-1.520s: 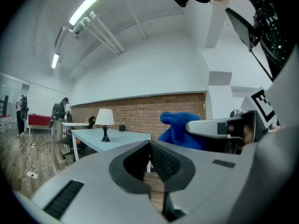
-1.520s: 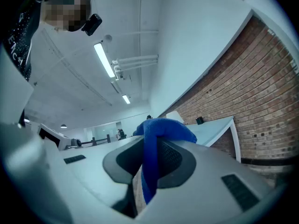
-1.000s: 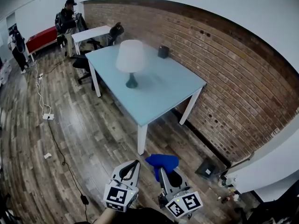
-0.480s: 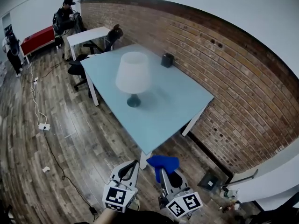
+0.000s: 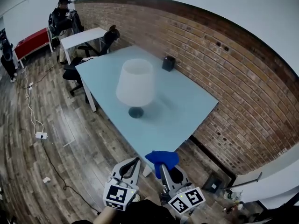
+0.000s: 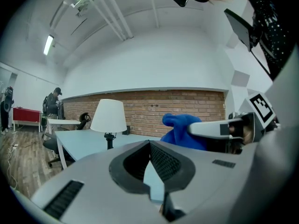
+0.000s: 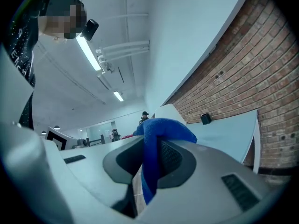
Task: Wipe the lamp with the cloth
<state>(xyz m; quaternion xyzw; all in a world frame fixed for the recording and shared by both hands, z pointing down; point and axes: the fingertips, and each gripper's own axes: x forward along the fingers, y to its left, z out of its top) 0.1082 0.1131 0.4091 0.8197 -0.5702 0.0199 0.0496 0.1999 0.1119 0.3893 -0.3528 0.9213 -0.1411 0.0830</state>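
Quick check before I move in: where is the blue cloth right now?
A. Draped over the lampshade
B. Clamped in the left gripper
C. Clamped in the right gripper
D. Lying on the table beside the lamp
C: the right gripper view shows the blue cloth pinched between the jaws of the right gripper, with its bunched end sticking out past their tips.

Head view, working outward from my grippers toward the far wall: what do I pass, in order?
Blue cloth clamped in the right gripper → near corner of the table → lamp → small black box → brick wall.
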